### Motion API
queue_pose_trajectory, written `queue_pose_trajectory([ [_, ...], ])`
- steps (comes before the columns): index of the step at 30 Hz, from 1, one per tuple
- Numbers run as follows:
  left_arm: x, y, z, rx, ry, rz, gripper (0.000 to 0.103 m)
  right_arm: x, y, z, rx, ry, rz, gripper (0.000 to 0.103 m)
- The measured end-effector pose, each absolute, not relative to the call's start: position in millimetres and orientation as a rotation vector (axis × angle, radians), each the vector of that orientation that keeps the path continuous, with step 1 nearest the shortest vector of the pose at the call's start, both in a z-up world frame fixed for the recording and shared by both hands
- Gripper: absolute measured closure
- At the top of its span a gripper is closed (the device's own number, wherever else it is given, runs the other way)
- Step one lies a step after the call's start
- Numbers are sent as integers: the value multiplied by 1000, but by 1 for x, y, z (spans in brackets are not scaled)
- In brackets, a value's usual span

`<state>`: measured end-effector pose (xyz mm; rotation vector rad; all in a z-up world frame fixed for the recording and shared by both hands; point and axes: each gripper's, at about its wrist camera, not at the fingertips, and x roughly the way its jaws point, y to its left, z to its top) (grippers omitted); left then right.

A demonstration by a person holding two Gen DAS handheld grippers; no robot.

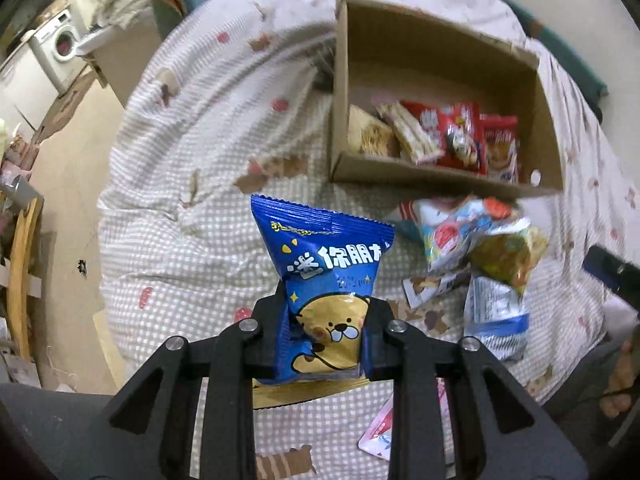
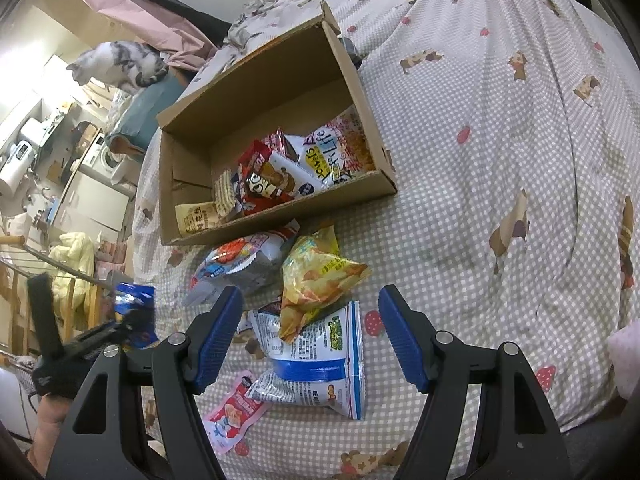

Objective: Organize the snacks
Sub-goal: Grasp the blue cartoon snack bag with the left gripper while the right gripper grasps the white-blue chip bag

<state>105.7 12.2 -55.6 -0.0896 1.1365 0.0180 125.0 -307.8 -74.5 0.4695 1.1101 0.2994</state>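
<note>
My left gripper (image 1: 324, 316) is shut on a blue snack bag with a cartoon bear (image 1: 326, 280), held above the checked bedspread; the bag also shows at the left of the right wrist view (image 2: 134, 304). A cardboard box (image 1: 436, 182) (image 2: 192, 120) lies ahead with several snack packs inside. My right gripper (image 2: 310, 324) is open above a loose pile: a yellow chip bag (image 2: 316, 276), a white and blue bag (image 2: 320, 360), a grey and red bag (image 2: 244, 260) and a pink packet (image 2: 232, 412).
The checked bedspread (image 2: 500, 160) covers the bed. A cat (image 2: 120, 62) sits on furniture at the far left. A washing machine (image 1: 60, 46) and clutter stand beyond the bed's left edge. A yellow packet (image 1: 304, 394) lies under my left gripper.
</note>
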Motion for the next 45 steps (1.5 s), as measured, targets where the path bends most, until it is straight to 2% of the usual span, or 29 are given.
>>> queue_pose_trajectory([
  [3, 113, 19, -53, -101, 1100, 22, 80, 127, -303, -84, 488, 1158, 317, 28],
  [6, 114, 20, -54, -109, 1097, 15, 80, 129, -297, -97, 518, 1218, 337, 14],
  [9, 114, 19, -55, -128, 1101, 8, 80, 131, -284, -118, 518, 1318, 342, 8],
  [13, 114, 16, -55, -145, 1109, -5, 80, 136, -255, -145, 442, 1451, 355, 7],
  [19, 115, 12, -57, -149, 1120, -20, 80, 141, -219, -166, 214, 1505, 318, 7],
  [26, 115, 12, -59, -156, 1128, -23, 80, 146, -211, -180, 179, 1527, 309, 6],
  [29, 115, 11, -60, -152, 1128, -19, 80, 144, -208, -178, 143, 1516, 322, 13],
  [30, 115, 11, -61, -150, 1129, -18, 80, 143, -206, -177, 133, 1513, 330, 23],
  [31, 115, 11, -61, -148, 1130, -16, 80, 142, -206, -175, 129, 1506, 332, 28],
  [33, 116, 11, -62, -146, 1131, -10, 80, 140, -207, -172, 138, 1495, 339, 32],
  [38, 116, 13, -63, -142, 1130, 5, 80, 134, -215, -161, 179, 1478, 365, 37],
  [45, 115, 17, -62, -131, 1115, 33, 80, 123, -231, -146, 387, 1502, 509, 45],
])
